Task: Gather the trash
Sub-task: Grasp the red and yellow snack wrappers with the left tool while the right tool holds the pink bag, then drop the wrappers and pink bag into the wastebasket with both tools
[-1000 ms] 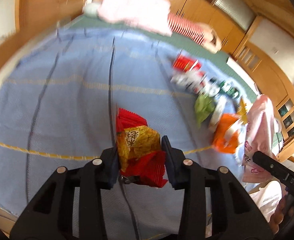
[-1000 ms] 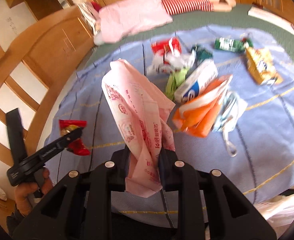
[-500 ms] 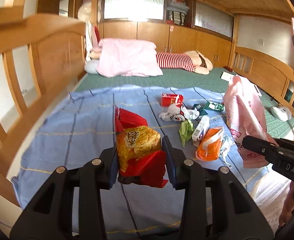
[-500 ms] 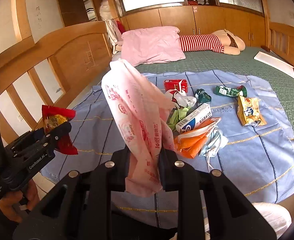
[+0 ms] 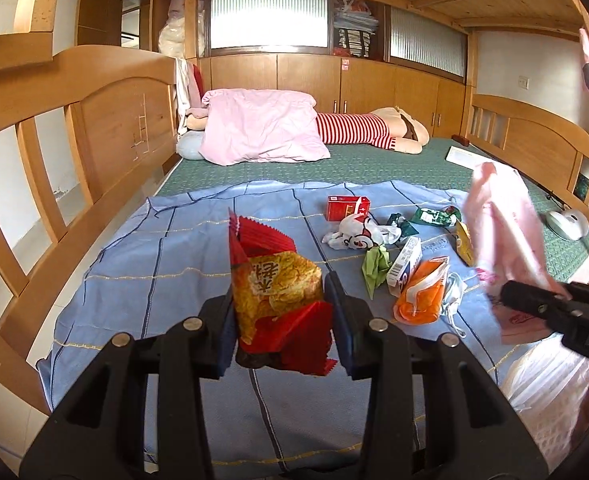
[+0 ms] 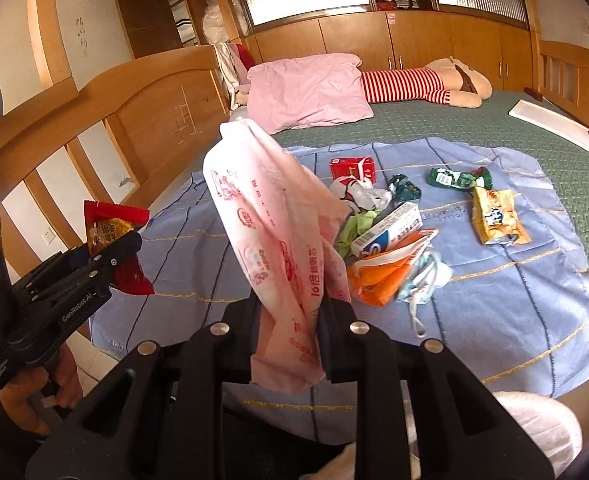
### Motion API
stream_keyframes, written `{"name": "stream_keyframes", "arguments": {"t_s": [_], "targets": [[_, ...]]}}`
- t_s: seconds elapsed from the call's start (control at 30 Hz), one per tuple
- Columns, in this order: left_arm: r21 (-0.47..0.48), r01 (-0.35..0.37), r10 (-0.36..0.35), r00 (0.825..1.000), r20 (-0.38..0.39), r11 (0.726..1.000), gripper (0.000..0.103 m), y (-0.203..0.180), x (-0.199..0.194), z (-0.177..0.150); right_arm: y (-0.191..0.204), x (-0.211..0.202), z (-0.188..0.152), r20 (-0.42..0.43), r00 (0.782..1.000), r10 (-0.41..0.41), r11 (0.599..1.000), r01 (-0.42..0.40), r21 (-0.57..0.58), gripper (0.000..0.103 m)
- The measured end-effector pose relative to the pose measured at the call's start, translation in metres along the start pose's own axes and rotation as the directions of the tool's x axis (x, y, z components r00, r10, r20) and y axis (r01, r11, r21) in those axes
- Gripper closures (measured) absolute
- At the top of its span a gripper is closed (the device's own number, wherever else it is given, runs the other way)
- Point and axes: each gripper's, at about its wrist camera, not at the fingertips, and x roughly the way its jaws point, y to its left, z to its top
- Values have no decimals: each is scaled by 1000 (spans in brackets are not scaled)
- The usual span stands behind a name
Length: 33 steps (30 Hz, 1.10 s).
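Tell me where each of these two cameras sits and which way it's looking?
Left wrist view: sits on the left tool, facing along the bed over the blue sheet; red-and-gold snack wrapper clamped.
Right wrist view: sits on the right tool, same direction; pink bag clamped, hand at left.
Shared: both see the litter pile and each other's tool.

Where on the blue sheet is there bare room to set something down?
The blue sheet lies bare along the wooden rail and in the near strip below the yellow snack bag. The middle is crowded, from the red box to the orange wrapper.
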Motion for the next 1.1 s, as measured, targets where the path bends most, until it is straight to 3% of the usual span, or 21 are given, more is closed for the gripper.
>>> {"name": "stream_keyframes", "arguments": {"t_s": [0.17, 0.33, 0.43, 0.5, 0.53, 0.57, 0.67, 0.73, 0.77, 0.8, 0.87, 0.9, 0.93, 0.97, 1.0, 1.1], "targets": [[23, 34, -34, 999, 6, 999, 62, -8, 0, -2, -32, -39, -9, -23, 998, -57, 998, 57, -15, 79], [66, 88, -88, 996, 0, 994, 62, -25, 1, -6, -71, -67, -41, -170, 980, -106, 994, 105, -17, 79], [68, 159, -158, 987, -29, 985, 62, -37, 6, -12, -84, -68, -71, -317, 940, -123, 992, 112, -51, 74], [51, 227, -223, 972, -71, 973, 62, -45, 11, -16, -88, -61, -93, -434, 892, -130, 991, 105, -81, 62], [35, 269, -265, 959, -96, 962, 62, -49, 14, -19, -89, -59, -104, -476, 869, -136, 990, 100, -100, 48], [19, 309, -305, 945, -116, 951, 62, -52, 17, -21, -90, -61, -110, -489, 862, -132, 990, 92, -105, 39], [-12, 468, -462, 869, -179, 884, 62, -72, 21, -28, -106, -79, -104, -434, 899, -54, 998, 53, -14, 33], [-25, 596, -587, 782, -208, 803, 62, -88, 20, -34, -126, -98, -87, -337, 941, -35, 993, 70, 91, 33], [-37, 658, -648, 728, -225, 752, 62, -97, 18, -38, -136, -108, -80, -291, 955, -50, 986, 94, 136, 33], [-53, 731, -718, 651, -248, 681, 61, -109, 14, -43, -148, -117, -74, -247, 966, -77, 975, 125, 182, 33], [-73, 815, -794, 535, -289, 575, 57, -129, 9, -54, -169, -131, -64, -182, 972, -149, 948, 192, 253, 33], [-77, 848, -818, 476, -324, 524, 42, -141, 7, -61, -174, -133, -62, -171, 970, -171, 941, 212, 262, 33], [-72, 867, -823, 438, -361, 493, 31, -152, 4, -68, -177, -134, -60, -161, 967, -198, 934, 235, 268, 33], [-56, 873, -817, 428, -387, 484, 18, -161, 1, -74, -179, -132, -58, -156, 964, -216, 930, 251, 269, 33], [-37, 872, -809, 435, -396, 487, 16, -166, -1, -77, -180, -129, -57, -153, 962, -226, 927, 261, 271, 33], [20, 836, -769, 513, -382, 548, 16, -162, 1, -74, -178, -116, -58, -147, 969, -199, 925, 235, 297, 32]]}}
